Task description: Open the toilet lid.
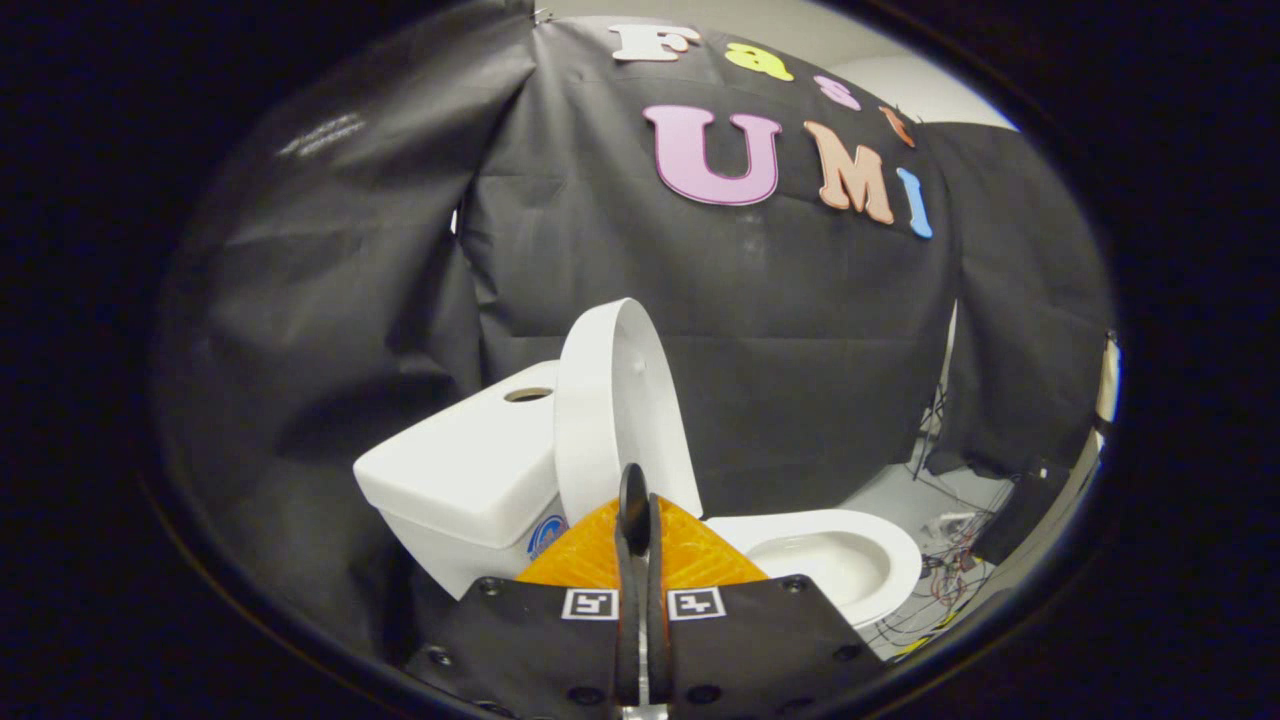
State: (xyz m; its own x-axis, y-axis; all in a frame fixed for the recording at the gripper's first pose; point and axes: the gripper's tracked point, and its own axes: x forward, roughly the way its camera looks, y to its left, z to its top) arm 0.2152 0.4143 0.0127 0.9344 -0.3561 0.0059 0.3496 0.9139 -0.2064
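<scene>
The gripper point(637, 510) points level at the toilet, its fingers pressed together with nothing between them. Just beyond the fingertips the toilet lid point(612, 400) stands raised against the tank point(470, 470); the open bowl point(835, 555) lies ahead to their right.

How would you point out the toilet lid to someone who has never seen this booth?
Find the white toilet before the black cloth wall. The toilet lid stands raised between tank and bowl, beyond the shut tool: the one thin upright oval disc.
</scene>
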